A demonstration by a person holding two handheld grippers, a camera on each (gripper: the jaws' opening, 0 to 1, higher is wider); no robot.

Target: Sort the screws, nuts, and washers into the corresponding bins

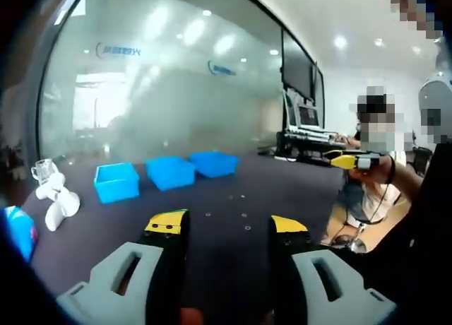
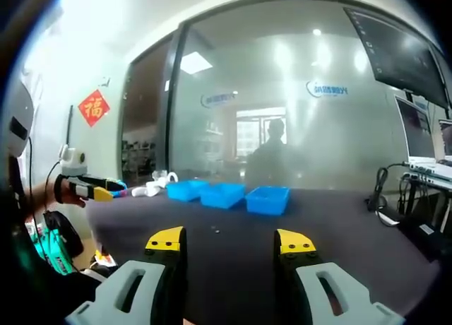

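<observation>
Left hand-held gripper (image 1: pixel 229 226) up front, jaws spread wide, nothing between them, hovering over the dark surface (image 1: pixel 282 187). Just past its yellow tips, small bits of hardware (image 1: pixel 244 215) lie scattered on that surface (too tiny to tell screws from nuts or washers). Right hand-held gripper (image 2: pixel 230 241) also parted and empty, one speck (image 2: pixel 217 230) lying ahead of it. Farther back, three blue bins (image 1: pixel 169 173) sit in a row. A white figurine (image 1: pixel 58 201) stands left of them, frosted glass wall (image 1: pixel 176 78) behind.
</observation>
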